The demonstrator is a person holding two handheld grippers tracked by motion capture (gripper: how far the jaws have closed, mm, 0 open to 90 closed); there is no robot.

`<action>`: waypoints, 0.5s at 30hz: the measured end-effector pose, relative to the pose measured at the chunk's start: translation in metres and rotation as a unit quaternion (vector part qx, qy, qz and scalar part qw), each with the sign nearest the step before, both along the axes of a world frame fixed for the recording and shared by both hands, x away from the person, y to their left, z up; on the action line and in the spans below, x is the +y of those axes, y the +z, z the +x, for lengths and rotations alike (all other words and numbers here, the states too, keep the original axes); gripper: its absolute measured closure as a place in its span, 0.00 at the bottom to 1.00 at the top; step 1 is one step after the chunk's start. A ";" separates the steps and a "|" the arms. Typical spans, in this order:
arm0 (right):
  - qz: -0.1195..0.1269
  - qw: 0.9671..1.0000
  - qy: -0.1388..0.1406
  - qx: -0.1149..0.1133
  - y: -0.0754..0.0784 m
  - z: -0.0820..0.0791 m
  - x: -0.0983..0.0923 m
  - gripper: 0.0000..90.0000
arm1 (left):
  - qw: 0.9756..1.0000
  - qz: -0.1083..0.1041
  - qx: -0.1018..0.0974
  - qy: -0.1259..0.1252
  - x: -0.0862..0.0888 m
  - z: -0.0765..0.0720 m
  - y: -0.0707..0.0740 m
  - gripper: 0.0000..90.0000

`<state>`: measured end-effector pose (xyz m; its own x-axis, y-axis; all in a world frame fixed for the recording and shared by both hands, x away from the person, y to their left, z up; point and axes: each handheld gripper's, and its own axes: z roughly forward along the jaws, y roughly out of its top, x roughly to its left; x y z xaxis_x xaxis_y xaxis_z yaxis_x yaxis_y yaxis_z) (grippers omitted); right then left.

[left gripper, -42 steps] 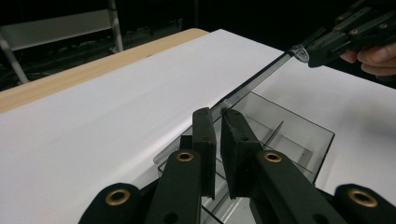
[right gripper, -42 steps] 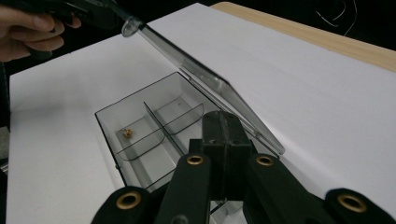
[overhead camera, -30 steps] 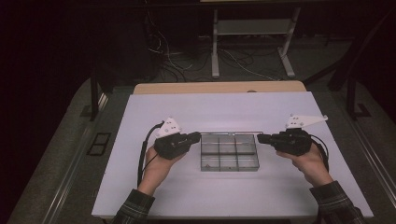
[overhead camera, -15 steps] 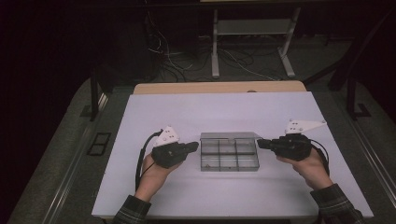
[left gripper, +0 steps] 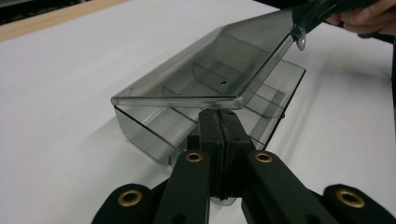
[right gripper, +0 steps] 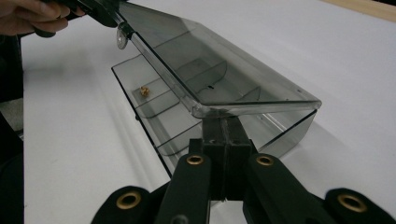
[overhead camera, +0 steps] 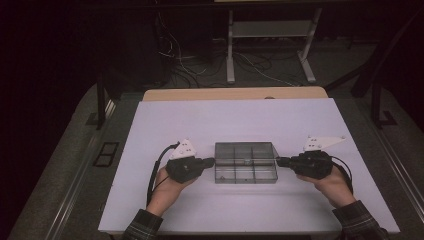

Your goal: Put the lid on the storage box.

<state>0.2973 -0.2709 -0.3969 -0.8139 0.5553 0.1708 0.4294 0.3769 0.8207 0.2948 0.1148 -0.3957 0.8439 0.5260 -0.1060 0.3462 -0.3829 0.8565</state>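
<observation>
A smoky transparent compartment box (overhead camera: 245, 162) sits near the middle of the white tabletop (overhead camera: 240, 120), between the two hands. The left claw (overhead camera: 212, 161) is pressed together at the box's left end and the right claw (overhead camera: 278, 161) at its right end, each with its tips under the lip of the clear lid (left gripper: 219, 70). Whether the tips pinch that lip cannot be told. The lid stands tilted above the tray.

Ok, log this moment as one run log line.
left gripper: shut at box left end | right gripper: shut at right end | lid: ajar | table: white
</observation>
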 end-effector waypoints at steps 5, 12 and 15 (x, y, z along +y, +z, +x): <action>-0.006 1.000 0.000 0.002 -0.004 -0.001 -0.001 0.99 | 1.000 0.008 0.009 -0.007 -0.002 0.001 -0.005 0.98; -0.022 1.000 0.005 0.007 -0.009 0.000 0.001 0.99 | 1.000 0.020 0.014 -0.007 -0.001 0.004 -0.010 0.98; -0.029 1.000 0.007 0.008 -0.012 0.001 0.002 0.99 | 0.999 0.028 0.018 -0.007 -0.002 0.005 -0.013 0.98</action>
<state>0.2981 -0.2692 -0.4086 -0.8187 0.5539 0.1517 0.4373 0.4299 0.7899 0.2994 0.1130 -0.4082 0.8477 0.5194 -0.1072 0.3700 -0.4343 0.8212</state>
